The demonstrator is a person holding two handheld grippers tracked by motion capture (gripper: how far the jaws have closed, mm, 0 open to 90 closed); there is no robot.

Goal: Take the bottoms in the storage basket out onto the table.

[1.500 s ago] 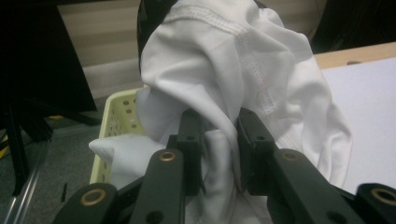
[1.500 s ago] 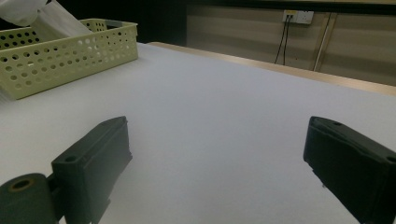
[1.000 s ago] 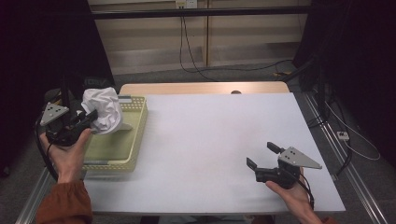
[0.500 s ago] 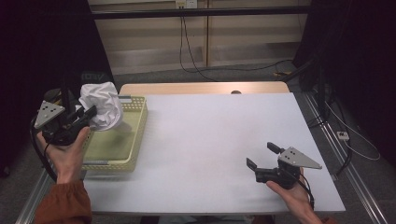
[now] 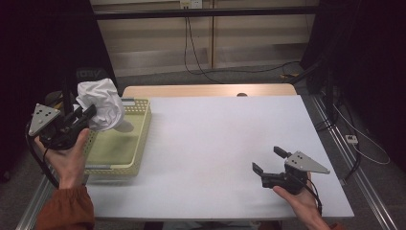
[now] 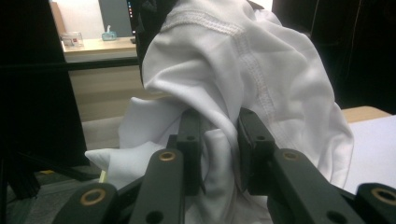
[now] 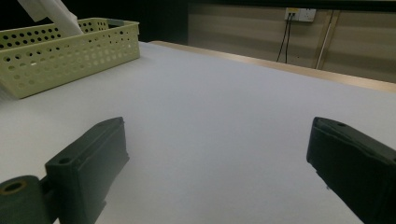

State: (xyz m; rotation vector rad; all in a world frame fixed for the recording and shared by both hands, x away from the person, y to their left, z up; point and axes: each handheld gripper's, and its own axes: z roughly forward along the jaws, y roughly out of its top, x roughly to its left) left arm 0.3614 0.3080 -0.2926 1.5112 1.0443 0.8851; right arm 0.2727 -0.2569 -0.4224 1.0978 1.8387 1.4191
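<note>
A white cloth (image 5: 99, 104), a soft garment-like piece with stitched seams running across it, hangs bunched in a rounded bundle at the left edge of the table, lifted clear above the far left corner of a pale yellow-green basket (image 5: 119, 148). In the left gripper view the fabric (image 6: 243, 88) is crumpled into deep folds, a double row of stitching curving down its front, and it billows upward and outward from the clamped part, so the bundle has no clear long axis; its bulk stands above and beyond the jaws, with one pointed corner trailing down to the side. The left gripper (image 5: 88, 113) is pinching the cloth: its two black jaws are pressed together on a fold of the white fabric, which bulges out on either side of them. The hand holding it comes in from the bottom left, with a rust-coloured sleeve (image 5: 64, 211) at the wrist. The basket below is a perforated plastic tray lying on the white table (image 5: 215, 143), its inside showing bare under the shadow of the cloth. Well apart, near the front right of the table, the right gripper (image 5: 268, 163) rests low over the surface with its jaws spread wide and nothing between them; in the right gripper view only open tabletop lies ahead of it, with the basket (image 7: 70, 51) far off at the upper left. A wooden strip (image 5: 206, 90) edges the table's far side, and cables (image 5: 201, 57) hang down the wall behind.
</note>
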